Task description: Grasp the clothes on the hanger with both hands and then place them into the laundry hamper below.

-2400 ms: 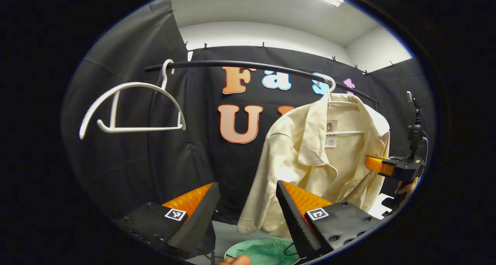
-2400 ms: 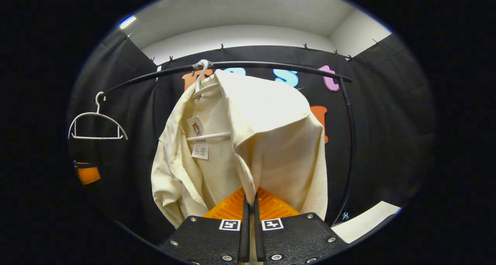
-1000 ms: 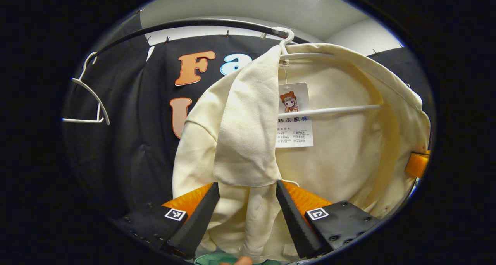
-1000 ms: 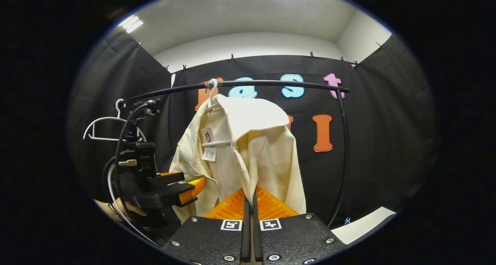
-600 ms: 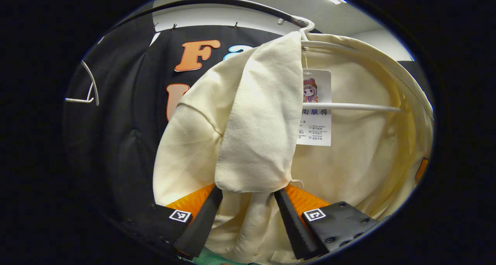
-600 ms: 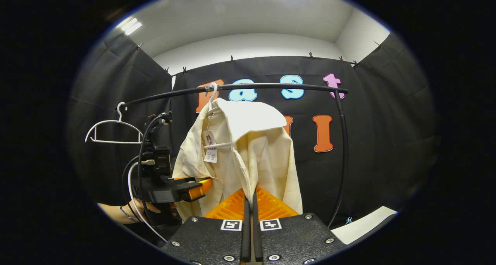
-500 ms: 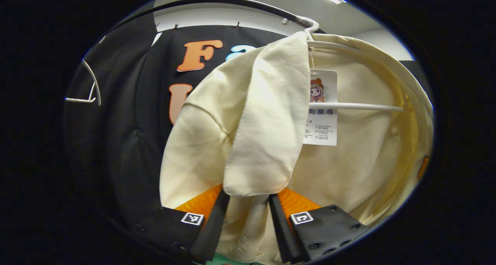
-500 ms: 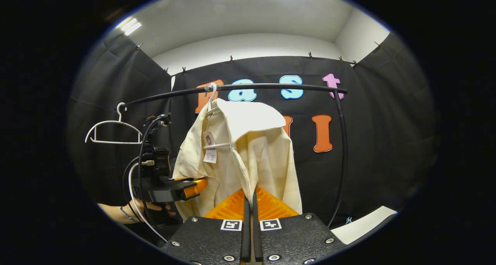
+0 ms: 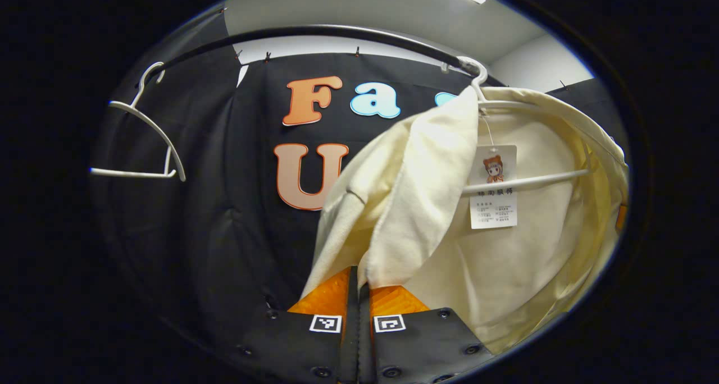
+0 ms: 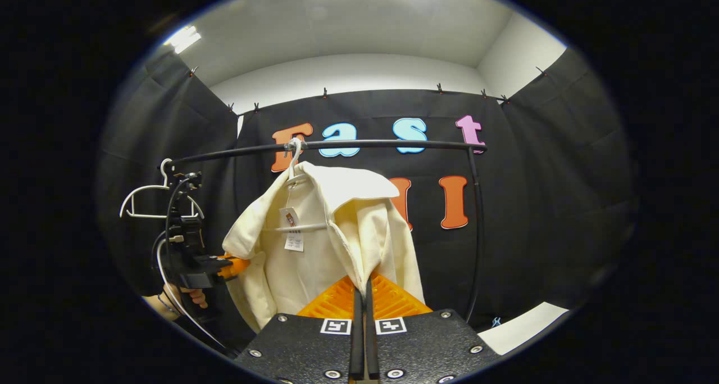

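Left gripper view | we see left gripper (image 9: pixel 357 277) pinching the shirt (image 9: pixel 427 204) front edge | right gripper (image 10: pixel 362 291) pinching the other edge, both held level near us

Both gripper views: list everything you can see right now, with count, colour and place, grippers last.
shirt: one, cream, on a hanger on the rail.
paper tag: one, white, inside the shirt's collar.
shirt's hanger: one, white, hooked on the rail.
bare hanger: one, white, farther along the rail.
rail: one, black, before the cloth wall.
left gripper: shut on the shirt's front edge.
right gripper: shut on the other front edge.
hand: holding the left gripper.
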### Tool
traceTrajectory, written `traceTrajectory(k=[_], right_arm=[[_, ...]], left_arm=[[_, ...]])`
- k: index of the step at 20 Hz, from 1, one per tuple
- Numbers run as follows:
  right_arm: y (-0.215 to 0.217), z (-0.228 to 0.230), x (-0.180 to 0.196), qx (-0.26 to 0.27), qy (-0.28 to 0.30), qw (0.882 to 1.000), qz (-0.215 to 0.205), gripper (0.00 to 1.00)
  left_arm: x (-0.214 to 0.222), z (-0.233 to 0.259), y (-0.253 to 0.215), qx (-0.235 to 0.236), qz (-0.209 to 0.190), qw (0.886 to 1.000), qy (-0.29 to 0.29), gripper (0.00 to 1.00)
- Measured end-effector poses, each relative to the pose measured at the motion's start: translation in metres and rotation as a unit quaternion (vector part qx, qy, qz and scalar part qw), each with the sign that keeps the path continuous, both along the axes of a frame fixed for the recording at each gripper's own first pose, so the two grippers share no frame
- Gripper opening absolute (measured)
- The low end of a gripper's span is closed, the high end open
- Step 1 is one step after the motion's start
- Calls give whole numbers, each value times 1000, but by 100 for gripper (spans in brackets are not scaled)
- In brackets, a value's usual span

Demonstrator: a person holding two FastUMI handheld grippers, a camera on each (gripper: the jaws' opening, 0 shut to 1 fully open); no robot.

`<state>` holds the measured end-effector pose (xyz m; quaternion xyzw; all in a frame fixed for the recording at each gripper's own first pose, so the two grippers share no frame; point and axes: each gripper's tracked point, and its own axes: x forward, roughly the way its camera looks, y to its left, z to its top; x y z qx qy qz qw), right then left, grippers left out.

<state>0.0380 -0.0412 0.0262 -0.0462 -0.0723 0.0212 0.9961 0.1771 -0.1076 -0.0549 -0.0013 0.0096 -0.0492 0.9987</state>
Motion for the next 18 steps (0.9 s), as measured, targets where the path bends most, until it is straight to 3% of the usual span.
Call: traceTrajectory(k=[6, 11, 14, 18], right_arm=[[-16, 51, -7, -7, -39, 999, -27, 1], [-45, 91, 9, 9, -62, 997, -53, 0], [-59, 103, 20, 4, -68, 996, -64, 0], [-67, 97, 43, 13, -56, 997, -60, 0]], left_arm=[[-11, 56, 55, -11, 45, 998, -38, 7], [-4, 86, 81, -2, 75, 995, -63, 7], [1, 109, 96, 10, 91, 992, -89, 7], [8, 115, 107, -25, 94, 992, -77, 7]])
